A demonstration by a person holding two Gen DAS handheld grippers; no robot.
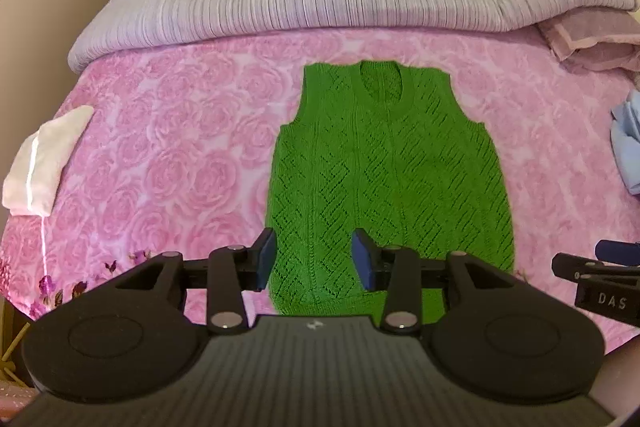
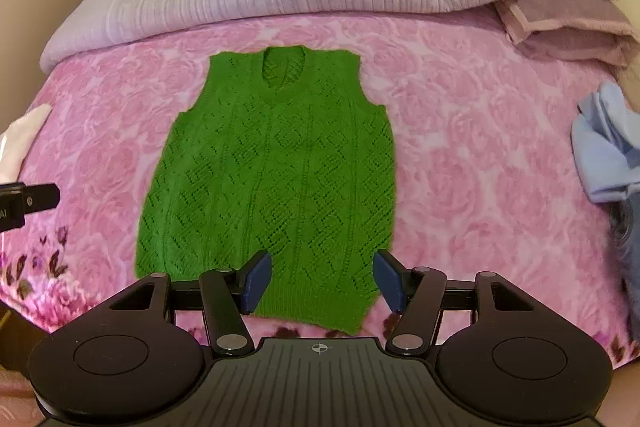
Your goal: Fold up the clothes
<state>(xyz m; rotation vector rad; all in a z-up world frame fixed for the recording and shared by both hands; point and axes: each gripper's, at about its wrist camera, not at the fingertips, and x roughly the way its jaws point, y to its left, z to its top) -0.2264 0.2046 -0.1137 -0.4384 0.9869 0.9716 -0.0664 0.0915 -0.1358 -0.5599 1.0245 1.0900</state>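
Left gripper (image 1: 314, 259) wide, empty, above hem of green knitted vest (image 1: 388, 163). Right gripper (image 2: 322, 279) wide, empty, likewise. Vest flat, unfolded, mid-bed (image 2: 480, 155), hem toward near edge. Risk, as judged: open knit snagging on pads; pinching pink blanket underneath; uneven fold.

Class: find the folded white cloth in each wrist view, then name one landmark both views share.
Left wrist: white cloth lies at the left edge of the bed, well left of the green vest.
Right wrist: white cloth is cut off by the left edge.
Shared landmark: the vest, flat mid-bed.
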